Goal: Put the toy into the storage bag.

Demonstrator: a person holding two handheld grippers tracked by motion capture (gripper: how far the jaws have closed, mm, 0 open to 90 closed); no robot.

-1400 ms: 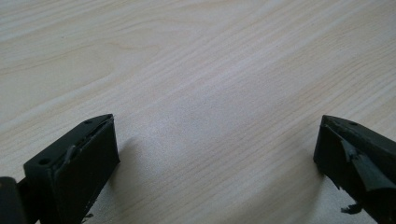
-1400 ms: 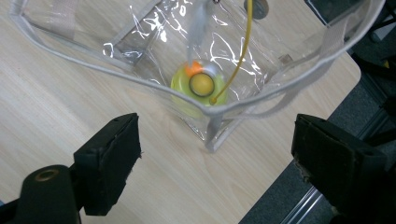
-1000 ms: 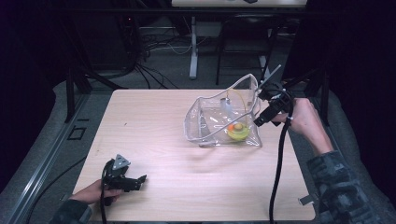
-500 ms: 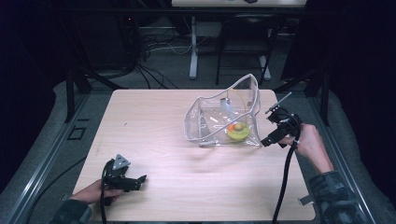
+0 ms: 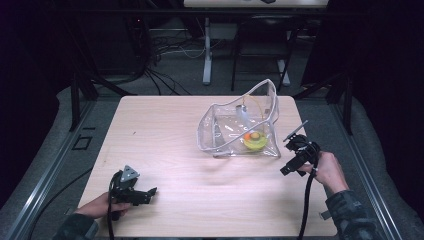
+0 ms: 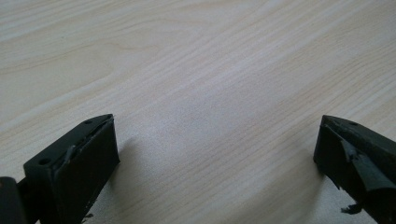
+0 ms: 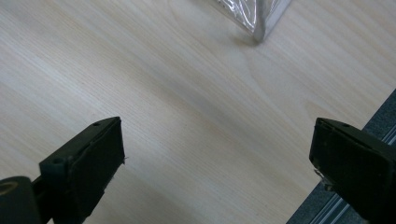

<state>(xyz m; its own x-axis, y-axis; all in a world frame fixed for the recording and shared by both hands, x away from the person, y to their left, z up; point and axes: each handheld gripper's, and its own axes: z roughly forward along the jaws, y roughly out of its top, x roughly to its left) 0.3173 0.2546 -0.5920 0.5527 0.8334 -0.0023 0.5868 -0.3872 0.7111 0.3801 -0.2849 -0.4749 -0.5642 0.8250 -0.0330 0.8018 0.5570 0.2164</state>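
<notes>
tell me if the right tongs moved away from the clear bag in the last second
Yes. The right tongs have pulled back from the clear bag toward the near right table edge, now open and empty.

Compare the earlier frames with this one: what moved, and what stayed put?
The right gripper drew back from the clear pouch toward the person and the table's near right edge; its jaws now stand open and empty. The pouch, its yellow contents and the left gripper stayed put.
</notes>
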